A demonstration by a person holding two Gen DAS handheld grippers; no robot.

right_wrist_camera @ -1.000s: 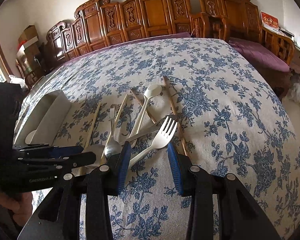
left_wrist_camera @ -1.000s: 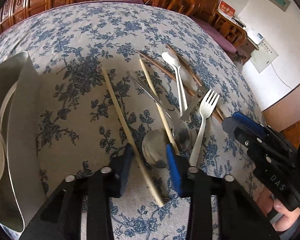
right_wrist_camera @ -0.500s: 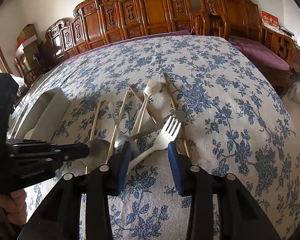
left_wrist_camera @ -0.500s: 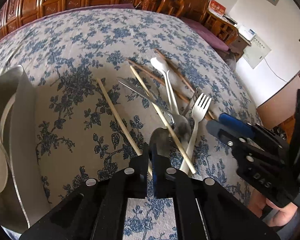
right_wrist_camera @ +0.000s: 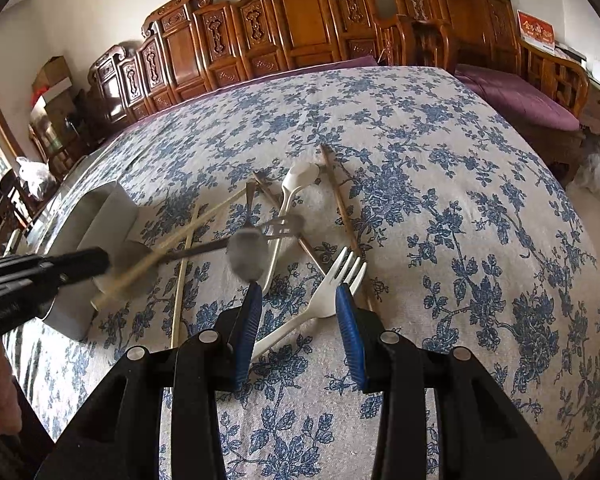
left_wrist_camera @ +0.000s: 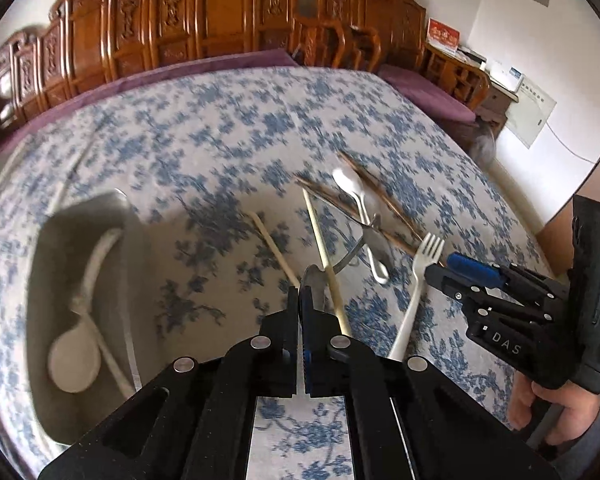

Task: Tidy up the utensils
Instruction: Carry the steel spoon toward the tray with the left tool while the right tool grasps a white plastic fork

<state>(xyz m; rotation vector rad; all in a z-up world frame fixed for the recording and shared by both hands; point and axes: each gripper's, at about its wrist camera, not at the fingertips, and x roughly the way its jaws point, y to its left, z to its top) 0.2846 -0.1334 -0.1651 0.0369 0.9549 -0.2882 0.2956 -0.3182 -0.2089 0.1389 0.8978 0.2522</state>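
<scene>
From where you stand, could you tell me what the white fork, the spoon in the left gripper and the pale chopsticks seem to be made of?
White fork: probably plastic, matte, opaque, thick tines. Spoon clamped in the left gripper: apparently stainless steel, grey and shiny, though blurred. Pale chopsticks: likely bamboo or light wood, dull cream, unvarnished look; plastic cannot be ruled out.

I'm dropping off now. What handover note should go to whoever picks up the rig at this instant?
Left gripper: shut on the bowl of a metal spoon, apparently lifted off the tablecloth.
Right gripper: open, hovering over the white fork, not gripping it.
Done: one white spoon lies in the grey bin on the left.
Left to do: bin the held spoon, then the white fork, the second white spoon, pale chopsticks, dark chopsticks and metal fork.
</scene>
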